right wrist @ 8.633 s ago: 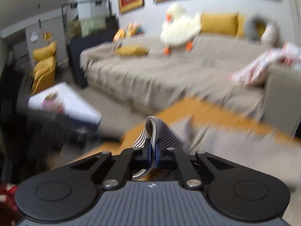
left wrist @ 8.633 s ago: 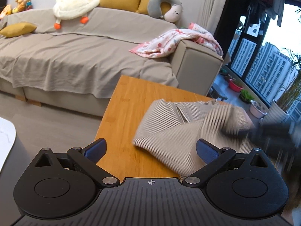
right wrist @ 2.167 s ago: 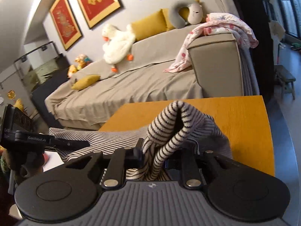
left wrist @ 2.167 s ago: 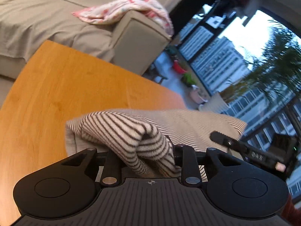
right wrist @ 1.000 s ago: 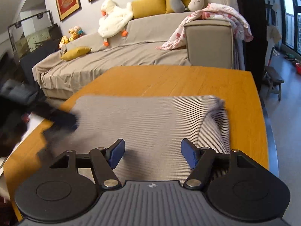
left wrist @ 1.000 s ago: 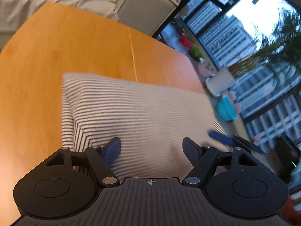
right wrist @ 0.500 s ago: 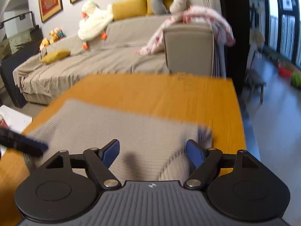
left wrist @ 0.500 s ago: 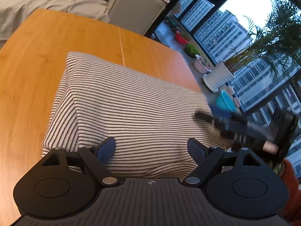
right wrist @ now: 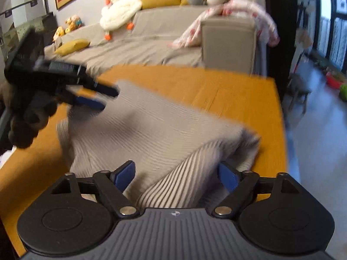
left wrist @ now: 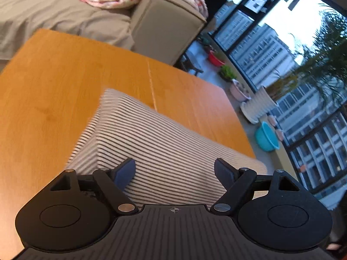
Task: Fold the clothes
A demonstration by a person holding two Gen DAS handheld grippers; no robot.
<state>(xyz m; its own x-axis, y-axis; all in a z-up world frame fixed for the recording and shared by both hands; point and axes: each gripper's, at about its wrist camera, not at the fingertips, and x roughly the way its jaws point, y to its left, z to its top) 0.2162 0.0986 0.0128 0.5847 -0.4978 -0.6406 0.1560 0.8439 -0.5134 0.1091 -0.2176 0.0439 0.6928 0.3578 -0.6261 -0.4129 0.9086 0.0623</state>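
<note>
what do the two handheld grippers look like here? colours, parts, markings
Both match. The left gripper and right gripper have a matte black ribbed body, two round black discs at the sides, black linkage arms with silver pivot pins, and blue pads on the fingertips. A small crosshair mark sits at the body's top centre. No cables show. In the right wrist view, the left gripper appears blurred: black with blue pads.
</note>
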